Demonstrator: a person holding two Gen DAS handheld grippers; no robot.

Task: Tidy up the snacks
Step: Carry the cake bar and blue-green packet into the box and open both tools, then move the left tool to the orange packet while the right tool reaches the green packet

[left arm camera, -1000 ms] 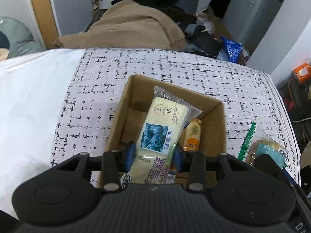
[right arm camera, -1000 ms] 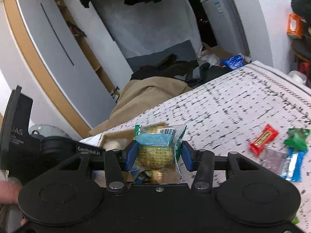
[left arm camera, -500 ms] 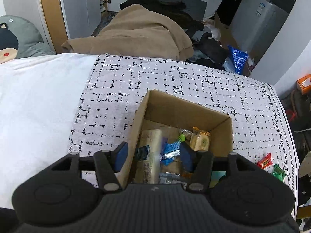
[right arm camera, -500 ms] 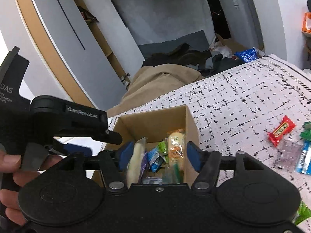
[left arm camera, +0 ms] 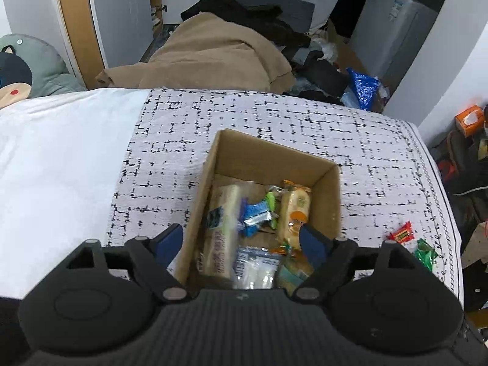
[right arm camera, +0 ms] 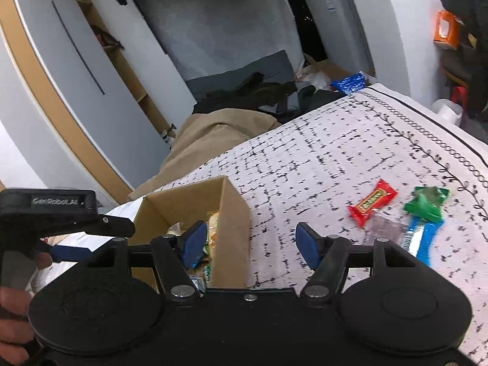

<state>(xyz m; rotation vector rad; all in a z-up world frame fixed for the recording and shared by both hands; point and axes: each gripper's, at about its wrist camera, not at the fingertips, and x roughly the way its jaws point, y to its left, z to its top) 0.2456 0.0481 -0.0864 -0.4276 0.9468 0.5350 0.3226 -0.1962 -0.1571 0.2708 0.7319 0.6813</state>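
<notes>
- Both sets of jaws are parting with nothing gripped: your left gripper (left arm camera: 241,241) spreads wide above the cardboard box (left arm camera: 334,195), and your right gripper (right arm camera: 250,238) is opening with the box's near wall standing between its blue pads, untouched.
- Your right gripper straddles that wall, so a careless sweep toward the loose sweets could catch the cardboard and drag or tip the light box across the bed cover (right arm camera: 320,164).
- Your left gripper hangs right over the pile; drop lower and a pad may snag a wrapper and lift it back out.
- Inside the box you have a long pale cake pack (left arm camera: 224,222) leaning on the left wall, an orange-printed bun pack (left arm camera: 294,210) on the right, and small blue and green wrappers between them.
- Still outside, well right of the box, lie a red candy (right arm camera: 373,201), a green wrapper (right arm camera: 427,202) and a blue-and-white stick (right arm camera: 419,238); these are motion-blurred, and a clear packet may lie among them.
</notes>
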